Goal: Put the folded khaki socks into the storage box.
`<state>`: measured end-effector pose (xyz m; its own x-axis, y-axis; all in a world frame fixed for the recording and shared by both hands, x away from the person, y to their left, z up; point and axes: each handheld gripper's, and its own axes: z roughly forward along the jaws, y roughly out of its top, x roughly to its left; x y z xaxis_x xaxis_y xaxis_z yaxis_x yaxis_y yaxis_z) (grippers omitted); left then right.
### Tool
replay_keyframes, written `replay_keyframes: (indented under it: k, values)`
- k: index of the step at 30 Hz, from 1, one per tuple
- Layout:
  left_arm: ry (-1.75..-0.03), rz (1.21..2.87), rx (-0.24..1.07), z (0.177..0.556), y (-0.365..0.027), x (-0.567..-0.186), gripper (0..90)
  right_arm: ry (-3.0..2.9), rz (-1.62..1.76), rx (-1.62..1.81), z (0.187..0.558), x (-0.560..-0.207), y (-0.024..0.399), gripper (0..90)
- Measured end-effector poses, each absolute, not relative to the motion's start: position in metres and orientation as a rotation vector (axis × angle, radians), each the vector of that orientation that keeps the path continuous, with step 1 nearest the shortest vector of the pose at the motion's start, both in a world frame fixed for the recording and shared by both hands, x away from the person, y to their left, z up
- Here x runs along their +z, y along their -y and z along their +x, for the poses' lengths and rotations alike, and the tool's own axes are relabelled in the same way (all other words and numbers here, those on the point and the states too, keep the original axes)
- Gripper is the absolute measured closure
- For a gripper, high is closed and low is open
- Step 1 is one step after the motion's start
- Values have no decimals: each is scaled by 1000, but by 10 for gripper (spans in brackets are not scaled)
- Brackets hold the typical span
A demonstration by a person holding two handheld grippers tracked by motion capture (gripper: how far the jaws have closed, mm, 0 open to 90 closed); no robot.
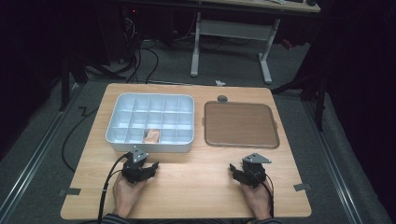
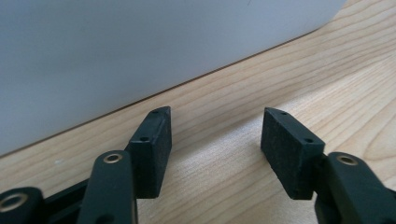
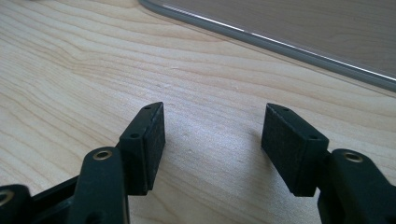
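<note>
Resting low on the table [image 1: 196, 186], we had the left gripper [image 2: 215, 135] spread wide with nothing between its jaws, right up against the near wall of the white sorting box [image 1: 149, 145], and the right gripper [image 3: 212, 135] just as wide and empty near the brown tray [image 1: 240, 125]. The small tan piece [image 1: 152, 136] sat in a front-row compartment. As we judged it, a clean pick meant lifting over the wall and dropping straight in, jaws clear of the dividers.

Table [image 1: 196, 177]: pale wood, wavy grain lines.
Compartment box [image 1: 150, 144]: white-grey, grid of square cells.
Item in the box [image 1: 152, 136]: pinkish tan.
Tray [image 1: 241, 142]: brown, silvery rim.
Left gripper [image 2: 215, 135]: matte black, brass-coloured rivets.
Right gripper [image 3: 212, 135]: same black.
Floor [image 1: 42, 154]: dark grey.
</note>
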<state>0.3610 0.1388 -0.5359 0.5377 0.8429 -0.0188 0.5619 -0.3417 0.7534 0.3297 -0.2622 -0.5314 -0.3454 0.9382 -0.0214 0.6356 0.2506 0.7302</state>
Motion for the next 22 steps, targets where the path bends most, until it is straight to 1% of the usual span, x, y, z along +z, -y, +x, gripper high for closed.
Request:
replay_keyframes:
  k: [3, 9, 22]
  values:
    - [-1154, 2037, 502, 362, -139, -536, 415, -2071, 1429, 881, 330, -531, 262, 399]
    - [-1166, 2037, 508, 362, -139, -536, 373, -2071, 1429, 881, 330, -531, 262, 399]
    - [-1172, 2034, 509, 361, -139, -536, 366, -2071, 1429, 881, 330, -531, 262, 399]
